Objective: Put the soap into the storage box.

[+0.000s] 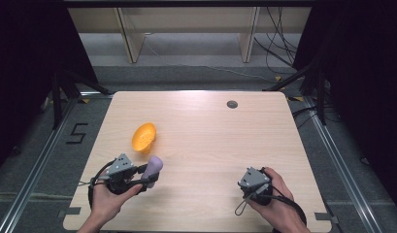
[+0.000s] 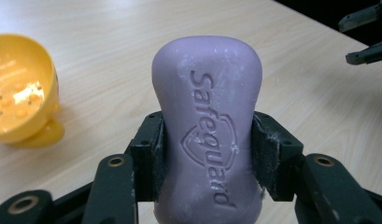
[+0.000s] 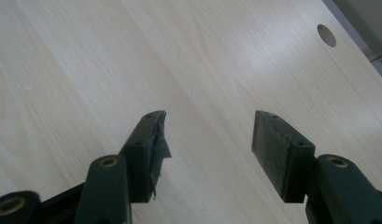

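Observation:
A purple bar of soap (image 2: 207, 126) stamped "Safeguard" is clamped between the black jaws of my left gripper (image 2: 207, 154). From the high view the soap bar (image 1: 155, 166) sticks out of the left gripper (image 1: 148, 180) near the table's front left, held just above the wood. A small yellow bowl (image 1: 144, 138) lies tilted on the table just beyond it; the bowl (image 2: 20, 88) sits left of the soap in the left gripper view. My right gripper (image 3: 209, 149) stands open over bare wood with nothing between its jaws, at the front right (image 1: 248, 180).
The light wooden table (image 1: 210, 141) has a round cable hole (image 1: 232, 104) near its far edge, also the hole (image 3: 327, 35) in the right gripper view. Shelving legs and cables lie on the floor beyond the table.

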Demonstrator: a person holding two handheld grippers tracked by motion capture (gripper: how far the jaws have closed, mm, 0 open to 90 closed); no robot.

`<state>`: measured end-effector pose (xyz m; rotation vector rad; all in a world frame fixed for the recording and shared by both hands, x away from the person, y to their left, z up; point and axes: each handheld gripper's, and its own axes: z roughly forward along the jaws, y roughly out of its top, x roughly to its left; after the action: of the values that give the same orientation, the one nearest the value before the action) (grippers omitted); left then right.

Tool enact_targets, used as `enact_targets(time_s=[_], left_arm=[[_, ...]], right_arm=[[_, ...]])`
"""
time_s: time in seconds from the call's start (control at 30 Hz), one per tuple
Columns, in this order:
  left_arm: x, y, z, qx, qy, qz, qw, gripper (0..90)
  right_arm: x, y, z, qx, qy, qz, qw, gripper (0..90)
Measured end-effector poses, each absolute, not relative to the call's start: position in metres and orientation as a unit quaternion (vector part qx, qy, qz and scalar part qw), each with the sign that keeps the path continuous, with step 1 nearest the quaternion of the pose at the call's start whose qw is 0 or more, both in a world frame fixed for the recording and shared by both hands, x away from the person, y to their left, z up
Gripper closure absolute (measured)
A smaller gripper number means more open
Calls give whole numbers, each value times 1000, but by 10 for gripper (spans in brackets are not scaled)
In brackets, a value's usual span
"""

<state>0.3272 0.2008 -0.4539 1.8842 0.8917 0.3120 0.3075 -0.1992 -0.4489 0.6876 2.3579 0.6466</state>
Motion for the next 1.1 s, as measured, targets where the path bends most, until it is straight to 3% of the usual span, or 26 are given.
enact_targets(time_s=[0.33,1.1], left_arm=[[334,198,-452,782,360,146,488,492],[393,205,-422,768,455,179,412,492]], right_arm=[[316,-195,-446,269,882,285,264,476],[313,-197,-445,287,877,286,258,474]])
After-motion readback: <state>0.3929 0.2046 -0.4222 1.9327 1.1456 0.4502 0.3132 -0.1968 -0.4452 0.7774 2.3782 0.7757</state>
